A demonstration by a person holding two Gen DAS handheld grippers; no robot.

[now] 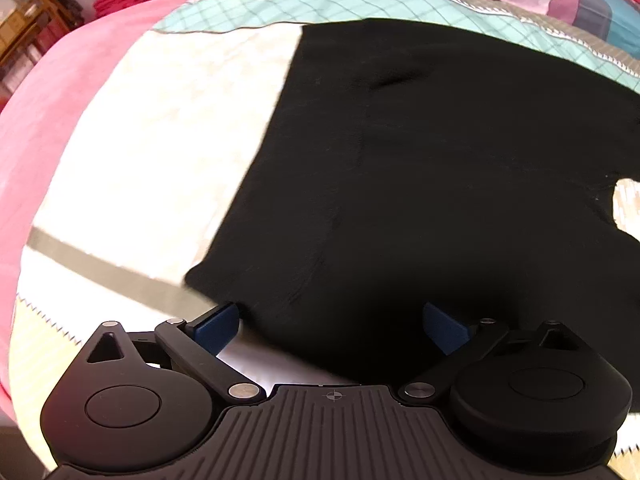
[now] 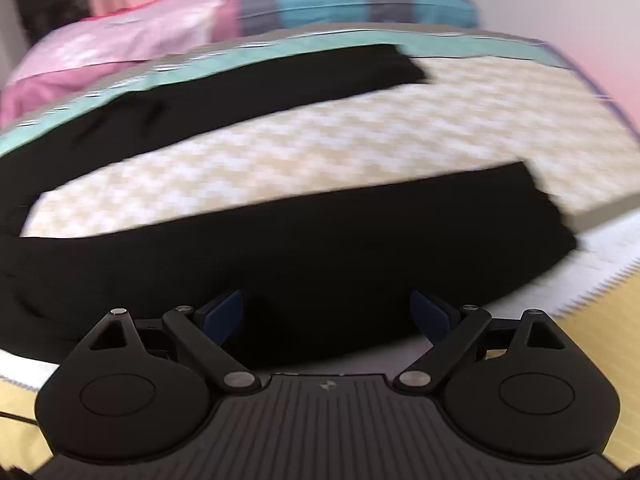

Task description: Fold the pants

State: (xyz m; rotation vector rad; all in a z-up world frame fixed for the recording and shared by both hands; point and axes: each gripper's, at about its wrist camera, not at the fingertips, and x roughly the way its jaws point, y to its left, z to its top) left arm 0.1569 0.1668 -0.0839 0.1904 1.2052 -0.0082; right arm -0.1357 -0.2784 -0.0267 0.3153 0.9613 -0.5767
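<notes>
Black pants [image 1: 420, 168] lie spread flat on a patterned bed cover. The left wrist view shows the waist part, with its near edge reaching between the blue pads of my left gripper [image 1: 332, 320], which is open. The right wrist view shows two legs: the far leg [image 2: 280, 76] runs along the back, the near leg [image 2: 300, 256] lies right in front of my right gripper [image 2: 326, 312]. That gripper is open, its blue pads on either side of the near leg's edge.
The bed cover [image 2: 340, 148] is cream checkered with a teal and grey border [image 1: 280, 4]. A pink blanket [image 1: 48, 100] lies at the left. Pink and teal pillows [image 2: 280, 4] are at the back. A yellow sheet edge [image 2: 600, 340] is near the right gripper.
</notes>
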